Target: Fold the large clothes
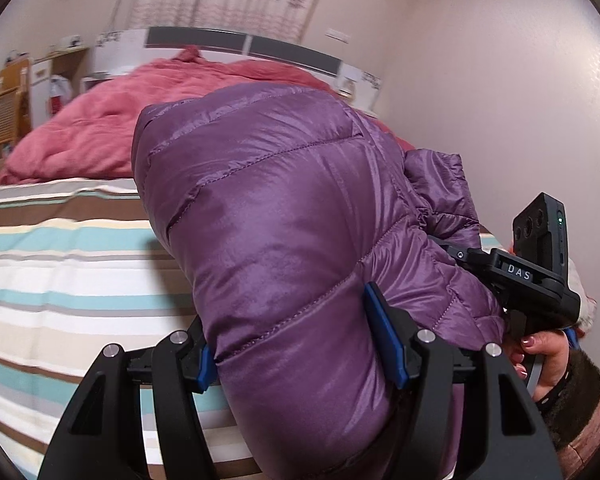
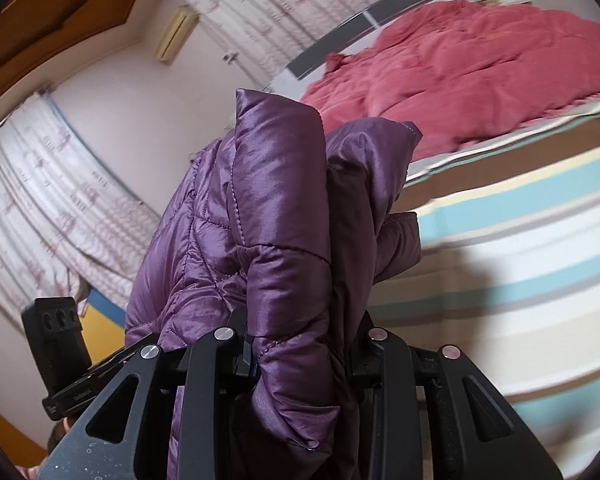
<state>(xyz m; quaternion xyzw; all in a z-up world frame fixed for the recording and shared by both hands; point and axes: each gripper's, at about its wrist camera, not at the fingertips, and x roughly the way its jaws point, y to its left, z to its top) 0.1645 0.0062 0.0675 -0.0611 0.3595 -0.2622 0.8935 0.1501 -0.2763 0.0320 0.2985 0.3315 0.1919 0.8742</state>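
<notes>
1. The purple quilted jacket (image 1: pixel 284 216) is bunched and lifted above the bed (image 1: pixel 60 280), hanging between the 2 tongs rather than lying flat
2. The left tongs (image 1: pixel 300 356) are closed on a thick padded fold of the jacket, its blue pads (image 1: pixel 384 336) pressing in from both sides
3. The right tongs (image 2: pixel 304 348) are clamped on another bunched fold of the jacket (image 2: pixel 276 208), with the fabric rising upright out of the fingers and a flap drooping to the right
4. In the left wrist view the right tongs' body (image 1: pixel 532 272) shows at the jacket's right edge, held by the person's right hand (image 1: pixel 540 360)
5. The bed carries a striped sheet (image 2: pixel 520 280) in white, teal, beige and brown, directly under the jacket
6. A pink-red duvet (image 1: pixel 100 128) is heaped toward the head edge of the bed, well apart from the jacket
7. A white and grey headboard (image 1: pixel 220 40) stands behind the duvet, with patterned curtains (image 2: pixel 52 184) on the wall beyond
</notes>
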